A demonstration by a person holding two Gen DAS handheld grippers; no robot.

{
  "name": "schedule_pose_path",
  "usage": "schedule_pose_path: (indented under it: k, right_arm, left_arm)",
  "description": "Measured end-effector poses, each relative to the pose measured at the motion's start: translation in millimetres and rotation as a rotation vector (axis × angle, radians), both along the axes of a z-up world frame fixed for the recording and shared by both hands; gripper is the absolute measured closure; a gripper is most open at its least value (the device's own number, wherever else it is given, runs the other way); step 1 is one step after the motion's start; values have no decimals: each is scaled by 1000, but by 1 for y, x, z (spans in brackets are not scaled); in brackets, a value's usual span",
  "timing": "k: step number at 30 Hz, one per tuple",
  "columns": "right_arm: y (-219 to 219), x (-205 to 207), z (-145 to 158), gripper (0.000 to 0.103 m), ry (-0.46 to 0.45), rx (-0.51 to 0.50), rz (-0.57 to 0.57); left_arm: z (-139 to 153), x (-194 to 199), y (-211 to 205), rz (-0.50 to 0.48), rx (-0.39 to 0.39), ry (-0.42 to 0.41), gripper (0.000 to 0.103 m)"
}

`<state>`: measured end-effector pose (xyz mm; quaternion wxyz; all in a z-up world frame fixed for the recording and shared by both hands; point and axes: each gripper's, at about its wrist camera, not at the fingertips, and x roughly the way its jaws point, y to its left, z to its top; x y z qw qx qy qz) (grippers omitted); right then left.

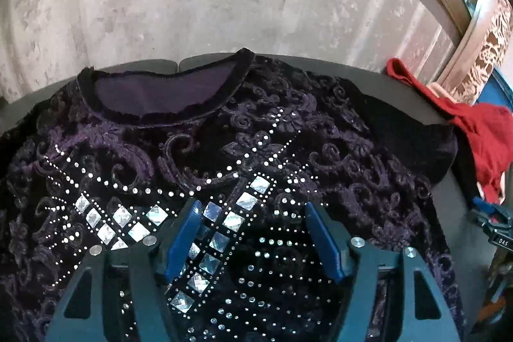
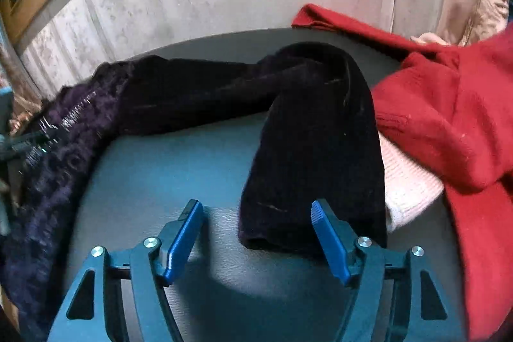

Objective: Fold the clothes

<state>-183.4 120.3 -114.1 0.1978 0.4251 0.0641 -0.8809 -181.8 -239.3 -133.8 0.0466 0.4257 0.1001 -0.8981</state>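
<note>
Both tongs released: the velvet top spreads beneath the left gripper, its sleeve at one o'clock from the right gripper.

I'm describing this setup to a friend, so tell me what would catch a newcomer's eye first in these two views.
First, the dark purple velvet top spread across the grey table, its front glittering with square mirror pieces and rhinestones under the open left gripper. Next, the bright red knit garment heaped at the table's right edge. Between them, the top's plain dark sleeve bends toward the open right gripper.
</note>
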Motion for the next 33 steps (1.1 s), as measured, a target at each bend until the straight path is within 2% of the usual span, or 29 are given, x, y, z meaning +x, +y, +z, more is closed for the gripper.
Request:
schedule_pose_path:
  k: [2,3,4,5,7,9,11,12,15,17,19,21,24,26,28,29,30,32,33]
  right_arm:
    - [-2,-2,1,45,6,18,-11]
    - [-3,-3,2,59,7,23,-13]
    - [-4,-3,3,85,9,29,-16]
    - [-4,-3,5,92,5,35,-16]
    - [-5,6,15,92,42,122,-4]
    - [-4,13,27,92,114,262,-6]
    - [11,10,46,92,164,322,-44]
    - [22,4,60,92,177,309,-72]
    - [52,-12,102,92,184,146,-137]
    - [56,-22,134,92,301,229,-165]
    - [53,-37,141,91,352,387,-164]
    - [53,-53,131,90,290,504,-143]
    - [60,-53,111,88,233,561,-156]
    - [75,-46,99,75,180,500,-189]
    - [89,-34,91,46,128,344,-211]
    - [97,-27,88,44,105,253,-235]
    - [108,-18,85,43,70,108,-263]
    - [130,-4,75,42,-15,-253,-291]
    - [140,2,63,38,-76,-463,-307]
  left_arm:
    - [1,1,0,5,4,4,34]
    - [1,2,-1,7,5,5,34]
    - [1,3,-1,10,7,7,34]
    - [2,4,0,10,8,8,34]
    - [-1,3,0,10,3,8,34]
    - [-2,1,0,9,1,7,34]
    - [-3,-1,1,7,0,6,34]
    - [-3,-1,1,7,-1,6,34]
    - [-2,1,0,2,0,6,34]
    - [-2,2,1,0,0,6,34]
    - [-2,2,0,-2,-1,6,34]
    - [-2,2,0,-2,0,7,34]
    - [-2,2,-1,-3,2,8,34]
    - [-3,2,-2,-4,4,8,34]
    - [-2,2,-2,-5,7,8,34]
    - [-2,3,-1,-5,7,9,34]
    - [-2,3,-1,-5,6,10,34]
    - [-3,3,-1,-5,6,11,34]
    - [-3,3,-1,-5,6,11,34]
